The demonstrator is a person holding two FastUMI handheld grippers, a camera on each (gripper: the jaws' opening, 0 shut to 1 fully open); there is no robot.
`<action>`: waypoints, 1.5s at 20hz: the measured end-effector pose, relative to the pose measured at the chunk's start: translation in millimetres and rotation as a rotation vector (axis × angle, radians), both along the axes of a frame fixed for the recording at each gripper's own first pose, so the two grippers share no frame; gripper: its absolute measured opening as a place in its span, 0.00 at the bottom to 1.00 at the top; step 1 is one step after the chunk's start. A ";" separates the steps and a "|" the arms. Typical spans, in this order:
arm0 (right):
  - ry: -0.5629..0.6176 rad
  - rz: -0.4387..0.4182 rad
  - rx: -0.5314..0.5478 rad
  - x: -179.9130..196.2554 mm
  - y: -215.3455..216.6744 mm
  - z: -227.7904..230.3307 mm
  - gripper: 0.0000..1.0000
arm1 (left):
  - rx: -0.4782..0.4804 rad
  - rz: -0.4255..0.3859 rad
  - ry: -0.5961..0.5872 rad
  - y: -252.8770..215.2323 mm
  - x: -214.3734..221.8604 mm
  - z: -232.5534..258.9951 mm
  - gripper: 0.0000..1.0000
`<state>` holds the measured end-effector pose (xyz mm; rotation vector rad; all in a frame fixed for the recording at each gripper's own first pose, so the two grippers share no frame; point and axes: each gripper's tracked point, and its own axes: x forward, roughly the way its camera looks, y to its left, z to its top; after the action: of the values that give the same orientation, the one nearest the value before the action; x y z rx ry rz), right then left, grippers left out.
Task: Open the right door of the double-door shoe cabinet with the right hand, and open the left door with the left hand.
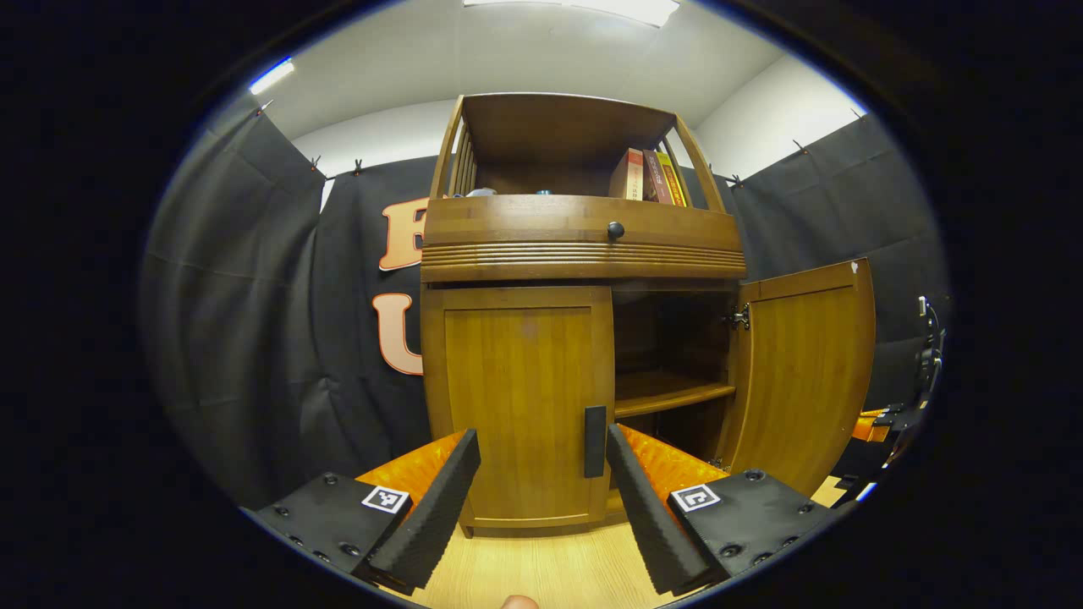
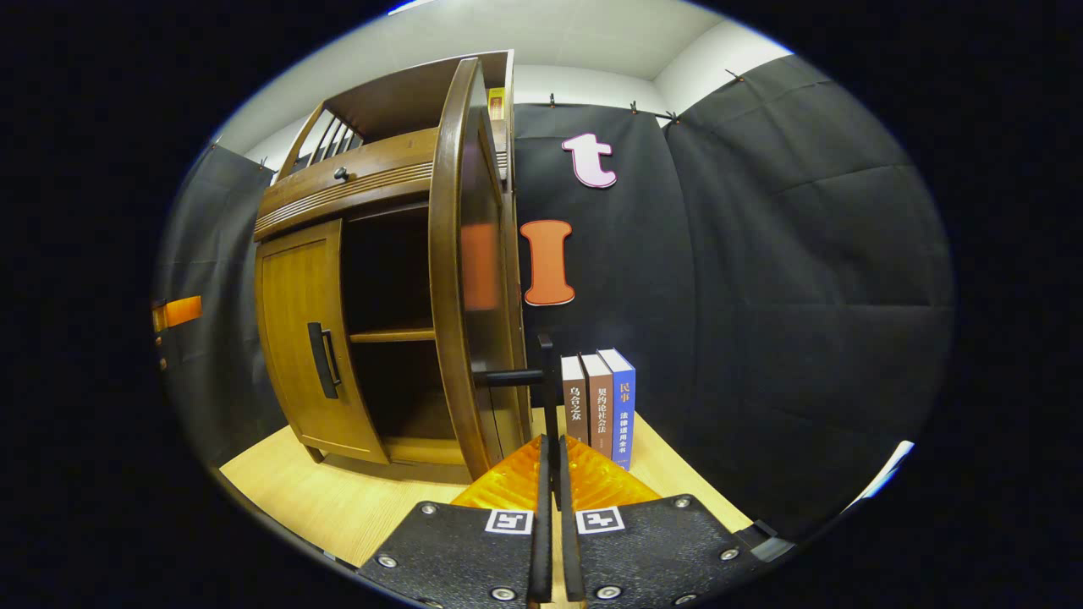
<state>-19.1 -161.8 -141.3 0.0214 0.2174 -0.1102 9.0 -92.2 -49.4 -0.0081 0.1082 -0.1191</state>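
The wooden shoe cabinet [image 1: 584, 245] stands right in front of me in the left gripper view. Its left door [image 1: 518, 397] is closed, with a dark vertical handle [image 1: 595, 440] at its inner edge. My left gripper [image 1: 541, 440] is open, a finger on each side of that handle and short of it. The right door [image 1: 804, 364] is swung wide open. In the right gripper view this right door [image 2: 453, 279] shows edge-on, and my right gripper [image 2: 551, 452] is shut on the thin bar of its handle [image 2: 548, 385].
Inside the open half is a bare shelf [image 1: 668, 391]. A drawer with a round knob [image 1: 615, 229] sits above the doors, with books [image 1: 650, 176] on the top shelf. Three upright books [image 2: 599, 406] stand on the wooden floor [image 2: 338, 499] beside the open door.
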 end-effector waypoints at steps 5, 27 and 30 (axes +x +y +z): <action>-0.030 -0.024 0.026 -11.3 -19.2 12.4 0.01 | -0.002 -0.013 0.015 -19.1 13.2 -10.7 0.95; -0.114 -0.058 -0.027 -37.4 -25.2 59.1 0.89 | 0.016 -0.034 0.067 -90.1 135.3 -109.7 0.96; -0.116 -0.059 -0.039 -38.7 -23.6 60.5 0.70 | -0.012 -0.030 0.096 -91.1 152.8 -127.0 0.98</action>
<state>-57.8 -185.5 -80.9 -0.0048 0.0989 -0.1716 161.8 -183.3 -176.4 -0.0240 0.2039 -0.1496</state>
